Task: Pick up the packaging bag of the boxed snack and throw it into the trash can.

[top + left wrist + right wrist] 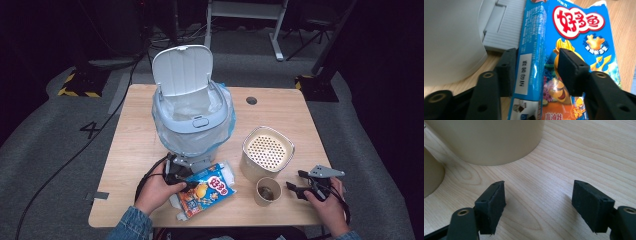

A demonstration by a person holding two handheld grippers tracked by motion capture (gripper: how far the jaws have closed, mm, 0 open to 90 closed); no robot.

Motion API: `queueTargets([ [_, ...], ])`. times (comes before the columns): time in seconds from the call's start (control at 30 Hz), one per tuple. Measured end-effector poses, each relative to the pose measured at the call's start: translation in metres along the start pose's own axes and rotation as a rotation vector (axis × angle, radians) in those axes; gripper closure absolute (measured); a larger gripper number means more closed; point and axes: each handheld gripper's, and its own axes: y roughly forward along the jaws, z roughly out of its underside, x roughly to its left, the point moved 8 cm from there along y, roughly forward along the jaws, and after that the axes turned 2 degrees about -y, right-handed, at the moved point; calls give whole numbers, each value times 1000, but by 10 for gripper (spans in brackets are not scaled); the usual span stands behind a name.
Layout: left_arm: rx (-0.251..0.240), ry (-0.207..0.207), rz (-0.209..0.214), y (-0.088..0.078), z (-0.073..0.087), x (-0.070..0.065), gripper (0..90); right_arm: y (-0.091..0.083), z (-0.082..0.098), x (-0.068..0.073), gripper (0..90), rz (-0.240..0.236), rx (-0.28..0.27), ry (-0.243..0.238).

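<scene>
1. Wooden table [140, 150]: light grain top that bears everything listed below; a small dark round hole sits near its far edge.
2. Lidded bin [192, 117]: pale blue-grey, lid flipped up and standing upright at the back, clear liner bag folded over the rim. It stands centre-left on the table; its base is just beyond the snack box.
3. Perforated-top canister [266, 152]: cream, rounded-square, right of the bin. Also seen in the right gripper view, just ahead of the jaws.
4. Snack box [564, 47]: blue carton with a cartoon fish and red lettering, torn open at one end. It lies flat on the table at the near edge, just in front of the bin base, angled.
5. Paper cup [268, 191]: tan, upright, just in front of the canister.
6. Left gripper [534, 67]: low over the box; one jaw against the narrow side panel, the other on the printed face. Pads appear to clamp the box edge.
7. Right gripper [537, 197]: right of the cup, resting near the table's near-right edge; jaws parted, only bare wood between them.
</scene>
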Motion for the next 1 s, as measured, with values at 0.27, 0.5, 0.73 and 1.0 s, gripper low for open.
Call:
queueTargets([
  [0.27, 137, 16, -15, 10, 11, -1, 710, 0, 0, 0, 273, 0, 0, 0],
  [0.5, 95, 10, 15, 0, 7, -4, 729, 0, 0, 0, 273, 0, 0, 0],
  [0.73, -12, 3, 80, -19, -5, -16, 742, 0, 0, 0, 273, 0, 0, 0],
  [1.0, -148, 32, 110, -44, -21, -28, 748, 0, 0, 0, 273, 0, 0, 0],
])
